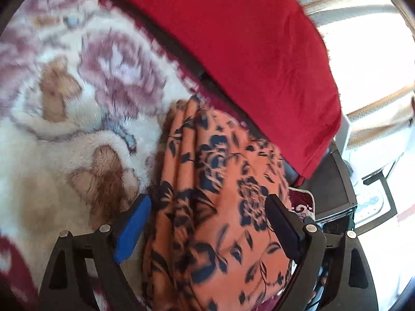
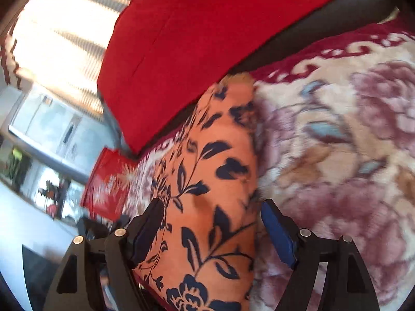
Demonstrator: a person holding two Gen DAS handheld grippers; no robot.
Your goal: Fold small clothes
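Two grippers were at one orange cloth [image 1: 220, 207] with a dark blue flower print, which lay on a fluffy blanket [image 1: 64, 119] with pink and brown flowers and a dark red border. On the left gripper [image 1: 207, 223] the jaws stood wide apart, one on each side of the cloth, and the cloth bulged up between them in several long folds. It was not pressed by either jaw. On the right gripper [image 2: 211, 229] the jaws were also spread open, with the flat part of the same cloth [image 2: 218, 181] between them; its long right edge ran just inside the blue-padded jaw.

The far end of the cloth came close to a red cushion [image 1: 246, 51], which leaned over a dark strip behind the blanket. In the right wrist view the cushion [image 2: 194, 46] overlapped the upper left edge of the cloth, so there was little room on that side. Toward the middle of the blanket [image 2: 350, 155] much soft surface lay uncovered beside the cloth. A small red patterned thing [image 2: 107, 189] was at the blanket edge, near the cloth. Both pictures were blurred, so the fine edges of the cloth could not be told.
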